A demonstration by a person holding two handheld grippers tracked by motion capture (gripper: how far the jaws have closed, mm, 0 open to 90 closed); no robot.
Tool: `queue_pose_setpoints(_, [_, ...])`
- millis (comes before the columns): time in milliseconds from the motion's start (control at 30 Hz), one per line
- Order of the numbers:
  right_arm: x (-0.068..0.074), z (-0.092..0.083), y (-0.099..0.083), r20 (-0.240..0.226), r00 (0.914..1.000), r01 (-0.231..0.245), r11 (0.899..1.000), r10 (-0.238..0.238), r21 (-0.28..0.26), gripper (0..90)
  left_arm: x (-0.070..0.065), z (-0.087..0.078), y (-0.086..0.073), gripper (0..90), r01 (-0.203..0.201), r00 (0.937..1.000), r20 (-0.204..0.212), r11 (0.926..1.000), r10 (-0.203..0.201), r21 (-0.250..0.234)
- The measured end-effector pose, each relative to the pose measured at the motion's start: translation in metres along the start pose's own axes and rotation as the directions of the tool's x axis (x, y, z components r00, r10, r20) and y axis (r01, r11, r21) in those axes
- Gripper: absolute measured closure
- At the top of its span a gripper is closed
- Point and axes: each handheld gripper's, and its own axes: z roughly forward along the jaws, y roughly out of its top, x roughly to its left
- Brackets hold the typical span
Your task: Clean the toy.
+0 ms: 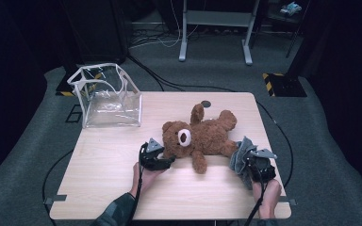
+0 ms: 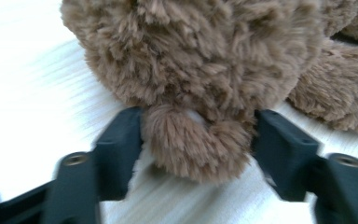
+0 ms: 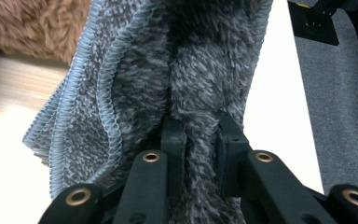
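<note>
A brown teddy bear (image 1: 207,134) lies on its back in the middle of the wooden table (image 1: 108,165), head toward the left. My left gripper (image 1: 167,162) is at the bear's head. In the left gripper view its jaws (image 2: 198,126) stand apart on either side of a furry ear (image 2: 191,144), which looks unsqueezed. My right gripper (image 1: 245,162) is at the bear's right-hand leg, shut on a grey microfibre cloth (image 1: 240,151). In the right gripper view that cloth (image 3: 121,70) hangs bunched between the two jaws (image 3: 200,126), with the bear's fur (image 3: 28,23) behind it.
A clear plastic bag with white trim (image 1: 108,99) stands open at the table's back left corner. A small dark round disc (image 1: 206,103) is set in the tabletop behind the bear. Cables run over the grey carpet (image 1: 320,141) around the table.
</note>
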Motion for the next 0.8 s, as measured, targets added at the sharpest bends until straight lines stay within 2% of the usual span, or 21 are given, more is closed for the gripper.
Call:
queue_pose_setpoints(33, [0.000,0.000,0.000,0.000,1.0000,0.000,1.000,0.000,0.000,76.8,0.000,0.000,0.000,26.1,0.000,1.0000,0.000,1.0000,0.000,0.000])
queue_pose_setpoints(67, [-0.002,-0.004,0.000,-0.007,0.9999,-0.008,1.000,0.008,-0.011,76.7,-0.004,-0.005,0.001,22.9,-0.016,0.9998,-0.014,0.9999,0.016,0.003])
queue_pose_setpoints(200, [-0.005,-0.008,-0.001,-0.008,1.0000,-0.001,1.000,0.001,-0.018,76.6,-0.017,-0.010,0.001,16.2,-0.003,0.9998,-0.019,0.9999,0.003,-0.016])
queue_pose_setpoints(400, [-0.006,-0.008,-0.002,-0.014,0.9998,-0.015,1.000,0.015,-0.013,76.6,-0.037,-0.011,0.000,13.8,-0.028,0.9996,-0.005,0.9995,0.028,-0.013])
queue_pose_setpoints(500, [-0.008,-0.009,-0.003,-0.014,0.9998,-0.011,1.000,0.011,-0.019,76.6,-0.055,-0.009,0.001,11.2,-0.042,0.9991,0.009,0.9989,0.043,-0.019])
queue_pose_setpoints(533, [-0.008,-0.009,-0.003,-0.013,0.9999,-0.009,1.000,0.009,-0.019,76.5,-0.060,-0.008,0.002,11.1,-0.061,0.9981,0.010,0.9980,0.061,-0.019])
queue_pose_setpoints(667, [-0.007,-0.009,-0.003,-0.014,0.9998,-0.015,1.000,0.015,-0.021,76.5,-0.074,-0.002,0.005,11.8,-0.075,0.9968,0.027,0.9970,0.075,-0.022])
queue_pose_setpoints(700, [-0.007,-0.010,-0.002,-0.014,0.9999,-0.008,1.000,0.007,-0.018,76.4,-0.083,0.005,0.009,13.4,-0.097,0.9949,0.025,0.9950,0.097,-0.024])
queue_pose_setpoints(800, [-0.006,-0.010,-0.002,-0.011,0.9997,-0.023,1.000,0.023,-0.010,76.4,-0.095,0.018,0.015,14.9,-0.117,0.9929,0.023,0.9931,0.117,-0.006])
